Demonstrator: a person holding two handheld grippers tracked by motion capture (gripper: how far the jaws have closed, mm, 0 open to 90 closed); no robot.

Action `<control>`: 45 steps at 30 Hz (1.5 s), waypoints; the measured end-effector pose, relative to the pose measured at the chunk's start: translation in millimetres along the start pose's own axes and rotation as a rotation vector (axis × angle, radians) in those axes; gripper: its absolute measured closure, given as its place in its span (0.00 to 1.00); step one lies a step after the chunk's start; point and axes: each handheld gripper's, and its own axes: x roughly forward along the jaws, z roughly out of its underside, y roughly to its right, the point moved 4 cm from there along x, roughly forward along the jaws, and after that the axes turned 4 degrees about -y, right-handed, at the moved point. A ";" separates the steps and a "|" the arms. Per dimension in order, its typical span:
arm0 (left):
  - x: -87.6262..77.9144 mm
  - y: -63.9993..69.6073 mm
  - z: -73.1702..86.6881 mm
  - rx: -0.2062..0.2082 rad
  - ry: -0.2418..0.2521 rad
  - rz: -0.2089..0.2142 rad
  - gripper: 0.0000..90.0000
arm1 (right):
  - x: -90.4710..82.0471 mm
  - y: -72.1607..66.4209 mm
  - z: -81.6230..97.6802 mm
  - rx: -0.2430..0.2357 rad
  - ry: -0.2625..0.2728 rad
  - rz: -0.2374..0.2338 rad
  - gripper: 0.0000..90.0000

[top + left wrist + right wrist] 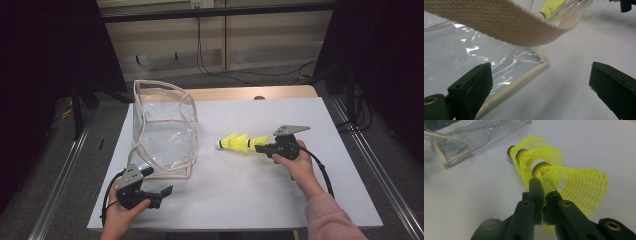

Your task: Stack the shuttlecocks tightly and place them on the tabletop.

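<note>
A stack of nested yellow shuttlecocks point(236, 142) lies level just over the white table sheet point(235, 200), right of centre, cork ends pointing left. My right gripper point(258, 144) is shut on the net skirt of the rearmost one; in the right gripper view the jaws pinch the yellow mesh point(564, 182) at the right gripper point(542, 195). A clear plastic bag with beige trim point(165, 130) stands at the left. My left gripper point(156, 181) sits at its front corner, open with nothing between the jaws. In the left gripper view, the left gripper point(540, 82) faces the bag's trimmed corner point(534, 67).
A beige strap point(499, 22) of the bag hangs across the top of the left gripper view. The wooden table edge point(240, 93) shows beyond the white sheet. Cables point(215, 70) lie on the floor behind, and metal rails point(370, 165) run along both sides.
</note>
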 end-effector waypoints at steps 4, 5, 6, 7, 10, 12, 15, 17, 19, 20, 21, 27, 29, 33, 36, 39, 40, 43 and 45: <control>-0.1 -0.4 0.0 0.003 0.000 0.000 0.06 | 1.0 -0.8 -0.4 0.002 -0.002 -0.002 0.98; -0.1 -0.3 0.1 0.003 0.000 0.000 0.06 | 1.6 -0.5 -0.4 -0.003 -0.001 0.001 0.98; -0.2 -0.5 0.2 0.006 -0.003 0.000 0.06 | 1.6 -1.3 -0.3 0.006 -0.007 0.003 0.98; 0.0 -0.4 0.0 0.004 -0.001 0.000 0.06 | 2.2 -1.3 -0.7 0.003 -0.004 0.001 0.98; -0.3 -0.2 -0.2 -0.002 0.003 -0.001 0.06 | 3.2 -1.9 -1.7 0.000 -0.002 0.001 0.98; -0.5 -0.3 -0.2 -0.003 0.003 -0.005 0.06 | 3.8 -2.2 -2.5 -0.006 -0.001 0.001 0.98; -0.1 -0.3 0.0 0.001 0.002 -0.003 0.06 | 4.3 -3.6 -3.5 -0.006 -0.002 -0.004 0.98; -0.4 -0.3 -0.1 0.002 0.000 -0.001 0.06 | 4.9 -3.9 -3.8 -0.006 -0.001 -0.003 0.98; -0.2 -0.2 -0.1 -0.001 0.002 -0.001 0.06 | 5.5 -4.5 -4.2 -0.007 -0.001 -0.004 0.98; -0.3 -0.2 0.0 -0.001 0.002 -0.001 0.06 | 6.0 -4.6 -4.4 -0.007 0.000 -0.002 0.98; -0.1 -0.3 -0.1 -0.001 0.003 -0.003 0.06 | 6.2 -4.1 -4.4 -0.013 0.001 0.001 0.98; -0.6 -0.4 -0.2 -0.002 0.003 -0.004 0.06 | 9.2 -5.6 -4.0 -0.007 -0.004 -0.002 0.98; -0.6 -0.4 -0.1 -0.002 0.003 -0.004 0.06 | 10.0 -5.3 -4.0 -0.015 -0.004 -0.001 0.98; -0.6 -0.2 -0.2 -0.002 0.003 -0.005 0.06 | 11.0 -7.0 -4.8 -0.006 -0.003 -0.006 0.98; -0.7 -0.3 -0.1 -0.001 0.002 -0.004 0.06 | 12.2 -7.5 -5.2 -0.002 -0.004 -0.003 0.98; -0.7 -0.3 -0.1 -0.002 0.003 -0.005 0.06 | 13.5 -7.8 -5.4 -0.005 -0.002 -0.005 0.98; -0.7 -0.3 -0.1 -0.001 0.003 -0.005 0.06 | 13.9 -7.9 -5.3 -0.009 -0.001 -0.005 0.98; -0.7 -0.5 -0.2 0.001 0.003 -0.004 0.06 | 15.1 -8.8 -5.2 -0.004 -0.003 -0.004 0.98; -0.7 -0.5 -0.3 0.001 0.003 -0.005 0.06 | 16.2 -9.0 -4.9 -0.012 -0.008 -0.006 0.98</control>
